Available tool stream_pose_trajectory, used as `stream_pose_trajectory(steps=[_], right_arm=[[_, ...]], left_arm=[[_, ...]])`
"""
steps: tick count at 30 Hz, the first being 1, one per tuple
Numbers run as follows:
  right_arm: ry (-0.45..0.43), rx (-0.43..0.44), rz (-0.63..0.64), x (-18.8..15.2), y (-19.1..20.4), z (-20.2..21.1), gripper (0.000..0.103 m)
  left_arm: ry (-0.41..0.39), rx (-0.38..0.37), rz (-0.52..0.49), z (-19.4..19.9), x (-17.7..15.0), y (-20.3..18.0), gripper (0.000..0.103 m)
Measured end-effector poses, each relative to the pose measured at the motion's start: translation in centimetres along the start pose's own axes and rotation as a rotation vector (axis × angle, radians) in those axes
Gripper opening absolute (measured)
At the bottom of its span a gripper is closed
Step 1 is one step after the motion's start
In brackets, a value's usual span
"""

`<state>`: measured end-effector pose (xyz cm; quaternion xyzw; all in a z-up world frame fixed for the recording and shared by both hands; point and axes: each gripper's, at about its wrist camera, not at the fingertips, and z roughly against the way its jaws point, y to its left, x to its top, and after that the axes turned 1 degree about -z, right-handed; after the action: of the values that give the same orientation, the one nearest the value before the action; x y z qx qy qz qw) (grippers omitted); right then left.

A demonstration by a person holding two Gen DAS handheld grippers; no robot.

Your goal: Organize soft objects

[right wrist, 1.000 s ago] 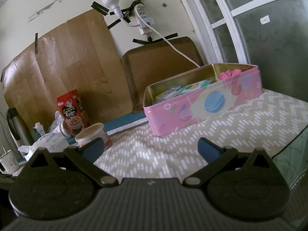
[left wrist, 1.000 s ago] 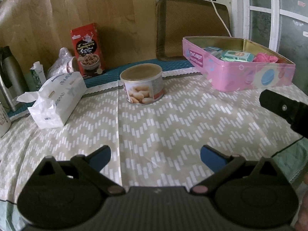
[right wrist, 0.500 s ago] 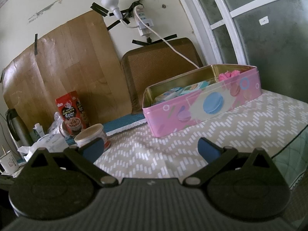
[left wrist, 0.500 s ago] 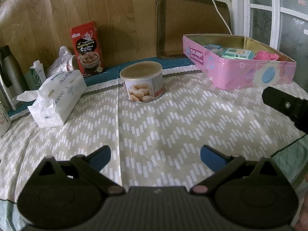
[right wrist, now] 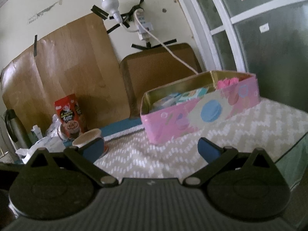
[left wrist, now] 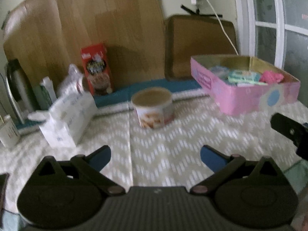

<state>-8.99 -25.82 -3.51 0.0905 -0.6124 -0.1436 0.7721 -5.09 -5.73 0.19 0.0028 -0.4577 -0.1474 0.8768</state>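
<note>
An open pink tin box [left wrist: 246, 94] stands at the back right of the table; it also shows in the right wrist view [right wrist: 194, 115]. Inside lie a pink soft cloth [left wrist: 271, 77] [right wrist: 228, 82] and teal and light blue packets [left wrist: 240, 76] [right wrist: 184, 96]. My left gripper [left wrist: 155, 156] is open and empty above the table's near part. My right gripper [right wrist: 151, 149] is open and empty in front of the tin; one of its fingers [left wrist: 288, 130] shows at the right edge of the left wrist view.
A round can [left wrist: 154, 109] stands mid-table on the chevron tablecloth [left wrist: 173, 144]. A white tissue pack [left wrist: 67, 117], a red cereal box [left wrist: 97, 69], a plastic bag and a steel flask [left wrist: 17, 88] stand at the left. A chair back [left wrist: 200, 46] stands behind the table.
Both grippers have tilted or drawn back a little, so the wall shows higher in view. The left wrist view is now motion-blurred. Both stay open and empty.
</note>
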Motion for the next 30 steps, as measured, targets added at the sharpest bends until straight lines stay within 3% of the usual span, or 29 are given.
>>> stream_pose_trajectory(steps=[5,13,30], right_arm=[[-0.012,-0.003,0.024,1.4,0.0,0.1,0.103],[-0.026,-0.01,0.04,2.4,-0.2,0.2,0.103],[0.006,0.0,0.03,1.9,-0.5,-0.1,0.103]], left_arm=[[-0.044,0.039,-0.012,0.4,1.9,0.1,0.103],[-0.066,0.024,-0.007,0.5,3.7,0.0,0.103],[-0.006,0.01,0.017,0.0,3.3,-0.5,0.103]])
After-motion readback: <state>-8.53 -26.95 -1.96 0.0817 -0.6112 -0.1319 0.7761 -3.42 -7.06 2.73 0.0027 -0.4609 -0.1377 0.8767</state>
